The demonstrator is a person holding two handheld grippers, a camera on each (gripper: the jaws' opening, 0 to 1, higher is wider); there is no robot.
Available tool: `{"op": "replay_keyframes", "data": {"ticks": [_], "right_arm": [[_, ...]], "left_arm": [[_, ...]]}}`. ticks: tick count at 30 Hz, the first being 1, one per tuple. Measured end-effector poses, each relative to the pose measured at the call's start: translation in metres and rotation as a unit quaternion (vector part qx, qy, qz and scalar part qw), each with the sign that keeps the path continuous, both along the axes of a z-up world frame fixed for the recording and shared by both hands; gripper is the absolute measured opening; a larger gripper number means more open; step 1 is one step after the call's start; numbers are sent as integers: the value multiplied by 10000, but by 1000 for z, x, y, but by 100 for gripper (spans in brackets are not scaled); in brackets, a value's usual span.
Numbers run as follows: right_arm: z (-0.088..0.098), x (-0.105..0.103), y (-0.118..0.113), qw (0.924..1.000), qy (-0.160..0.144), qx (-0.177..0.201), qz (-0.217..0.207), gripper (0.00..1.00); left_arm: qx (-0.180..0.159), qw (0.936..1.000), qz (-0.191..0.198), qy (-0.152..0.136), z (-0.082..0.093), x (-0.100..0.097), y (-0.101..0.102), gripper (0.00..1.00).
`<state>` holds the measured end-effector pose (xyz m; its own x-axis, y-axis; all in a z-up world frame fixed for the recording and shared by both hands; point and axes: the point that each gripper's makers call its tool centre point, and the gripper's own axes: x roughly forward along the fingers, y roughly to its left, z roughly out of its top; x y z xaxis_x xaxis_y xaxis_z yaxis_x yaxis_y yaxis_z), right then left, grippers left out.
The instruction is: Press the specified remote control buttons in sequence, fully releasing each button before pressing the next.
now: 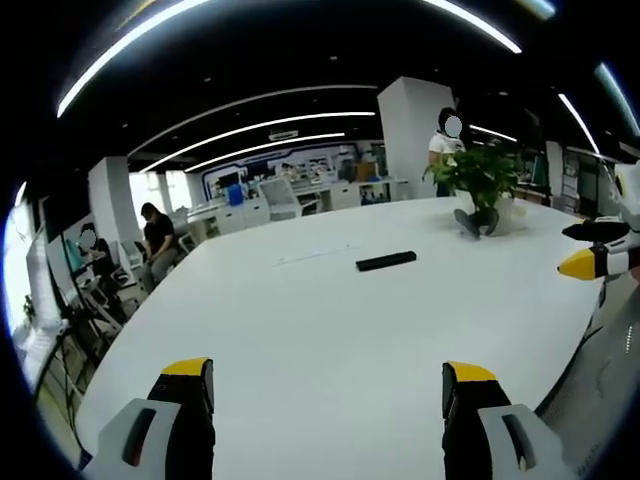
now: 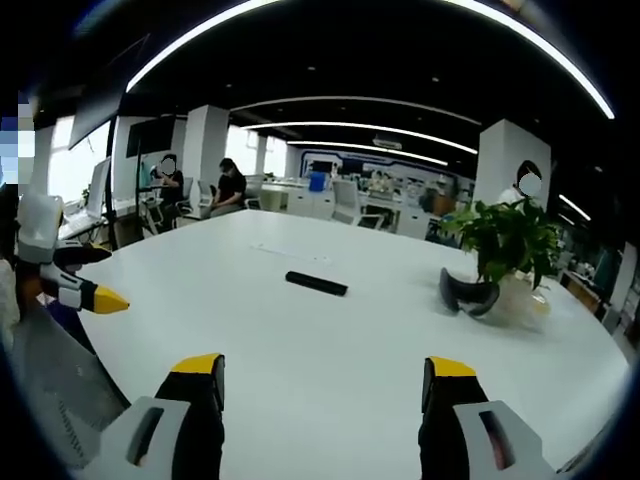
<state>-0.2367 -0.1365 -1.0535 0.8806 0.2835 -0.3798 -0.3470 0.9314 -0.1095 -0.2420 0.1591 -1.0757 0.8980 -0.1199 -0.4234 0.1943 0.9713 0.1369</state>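
A slim black remote control [image 1: 386, 261] lies flat on the large white table [image 1: 300, 340], far ahead of my left gripper [image 1: 330, 385], whose yellow-tipped jaws stand wide apart with nothing between them. The same remote [image 2: 316, 283] sits mid-table ahead of my right gripper [image 2: 327, 383], also open and holding nothing. The right gripper's yellow tip [image 1: 590, 262] enters the left gripper view at the right edge. At the left edge of the right gripper view, the left gripper's tip [image 2: 100, 298] pokes in.
A potted green plant [image 1: 480, 180] stands at the table's far right, also seen as the plant [image 2: 505, 250] beyond the remote. A thin white strip [image 1: 312, 254] lies past the remote. People sit at desks [image 1: 155, 240] behind; one person stands near a white column [image 1: 445, 150].
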Motion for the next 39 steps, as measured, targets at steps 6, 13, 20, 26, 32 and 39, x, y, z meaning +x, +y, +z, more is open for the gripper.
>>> {"op": "replay_keyframes", "data": {"ticks": [6, 13, 20, 26, 32, 39], "right_arm": [[0, -1, 3, 10000, 0, -12, 69, 78], [-1, -2, 4, 9999, 35, 34, 109, 75], [-4, -3, 7, 9997, 129, 61, 179, 68], [-8, -5, 10, 9991, 311, 133, 262, 54], [-11, -8, 12, 9984, 423, 164, 324, 42], [-16, -9, 13, 9976, 580, 122, 354, 34]], "left_arm": [[-301, 9993, 150, -133, 17, 7, 6, 100], [-328, 9989, 2, -331, 48, 21, 2, 99], [-348, 9982, -387, -291, 66, 47, -10, 99], [-430, 9959, -778, -179, 71, 72, -28, 99], [-180, 9924, -1195, -230, 82, 102, -48, 97], [-142, 9872, -1590, -19, 78, 131, -69, 94]]}}
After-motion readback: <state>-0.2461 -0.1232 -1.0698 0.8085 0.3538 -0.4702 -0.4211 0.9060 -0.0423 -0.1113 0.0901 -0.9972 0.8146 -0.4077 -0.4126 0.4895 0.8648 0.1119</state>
